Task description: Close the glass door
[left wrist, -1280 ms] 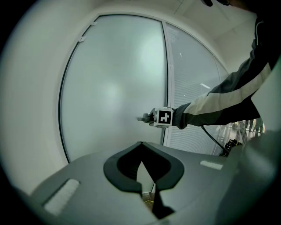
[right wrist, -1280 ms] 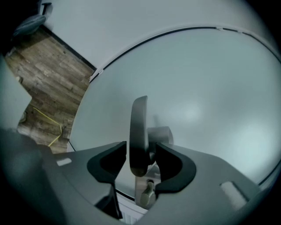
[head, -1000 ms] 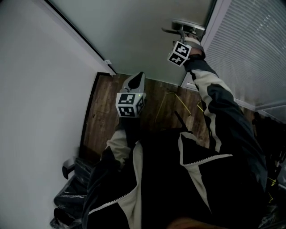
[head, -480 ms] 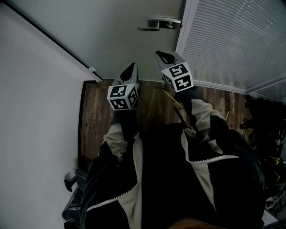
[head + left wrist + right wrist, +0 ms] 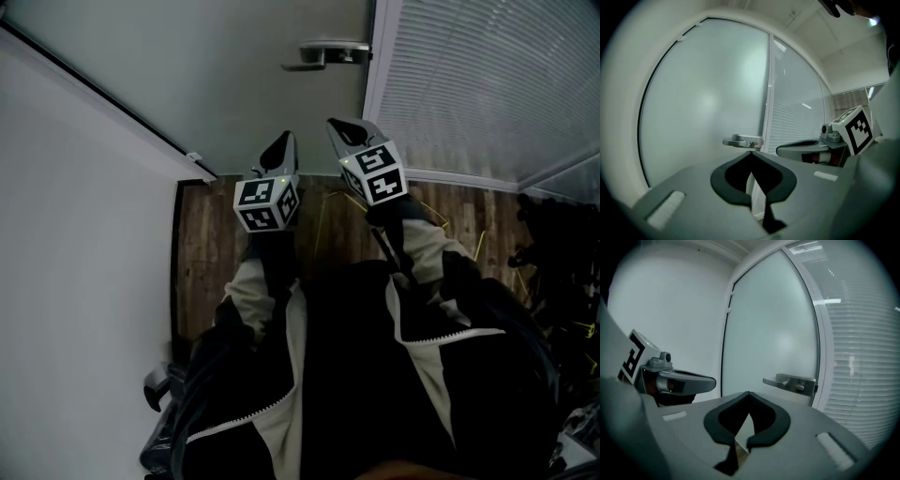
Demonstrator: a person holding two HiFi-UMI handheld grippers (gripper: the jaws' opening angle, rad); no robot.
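Evidently the right gripper (image 5: 342,127) has let go. A second ago it was up at 1 o'clock on the handle (image 5: 328,53) with its jaws spread. Now it is drawn back beside the left gripper (image 5: 284,145), rolled over so that its marker cube faces up. Its jaws have been closing and are now pressed together on nothing. The left gripper is likewise pressed together and empty, as it was, and has shifted only a little.

The glass door (image 5: 262,84) fills the head view from 10 to 12 o'clock. Its handle edge now sits against the white frame (image 5: 368,94), with no gap that I can make out in the head view or the right gripper view. I judge the door closed and the task as good as done, with both grippers pulled clear. Whether the latch has caught, the pictures do not tell.

For room, both gripper tips point at the door toward 12 o'clock, near it but apart, with the handle above them. The panel with blinds (image 5: 487,84) closes off 1 to 3 o'clock, and the white wall (image 5: 75,234) closes off 8 to 10. Bare wooden floor (image 5: 211,244) lies under the grippers. A chair (image 5: 159,389) stands at 7 o'clock and dark clutter at 4, so the freest way out is straight back toward 6.
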